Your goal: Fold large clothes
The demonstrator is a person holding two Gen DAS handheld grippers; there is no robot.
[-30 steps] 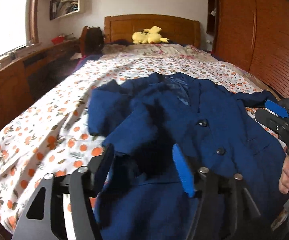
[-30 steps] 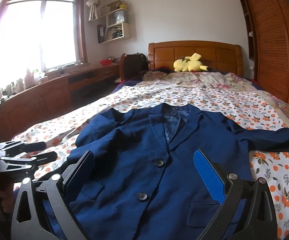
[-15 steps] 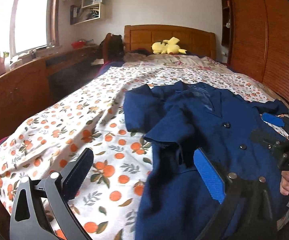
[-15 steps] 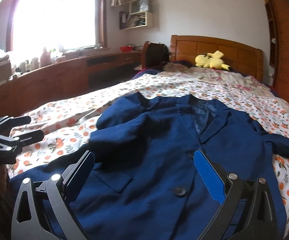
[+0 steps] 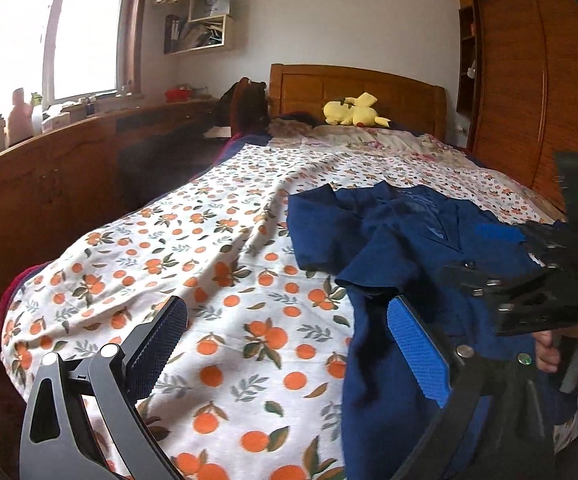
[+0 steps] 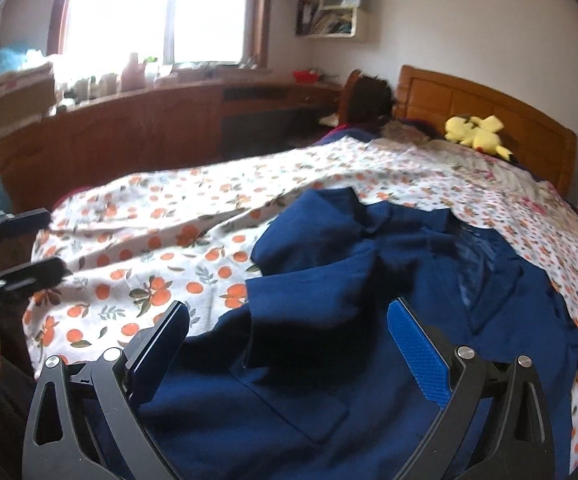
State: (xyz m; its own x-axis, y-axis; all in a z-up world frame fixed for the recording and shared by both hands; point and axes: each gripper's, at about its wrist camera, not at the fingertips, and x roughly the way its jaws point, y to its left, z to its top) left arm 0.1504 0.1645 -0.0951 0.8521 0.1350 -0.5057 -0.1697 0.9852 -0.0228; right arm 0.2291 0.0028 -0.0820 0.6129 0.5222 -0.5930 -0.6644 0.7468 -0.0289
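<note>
A navy blue jacket [image 5: 421, 248] lies front up on the bed, its left sleeve folded in over the chest; it also shows in the right wrist view [image 6: 369, 300]. My left gripper [image 5: 285, 344] is open and empty, above the bedsheet just left of the jacket's edge. My right gripper [image 6: 289, 344] is open and empty, over the jacket's lower front. The right gripper also shows at the right of the left wrist view [image 5: 529, 276]. The left gripper shows at the left edge of the right wrist view [image 6: 13, 248].
The bed has an orange-print sheet [image 5: 193, 248] and a wooden headboard [image 5: 353, 88] with a yellow plush toy [image 5: 351, 110]. A long wooden cabinet [image 6: 137, 128] runs along the left under the window. A wooden wardrobe [image 5: 537, 92] stands at the right.
Both grippers have swung left, away from the jacket's middle. The left gripper opened and let go of the sleeve, which now lies folded over the jacket front.
</note>
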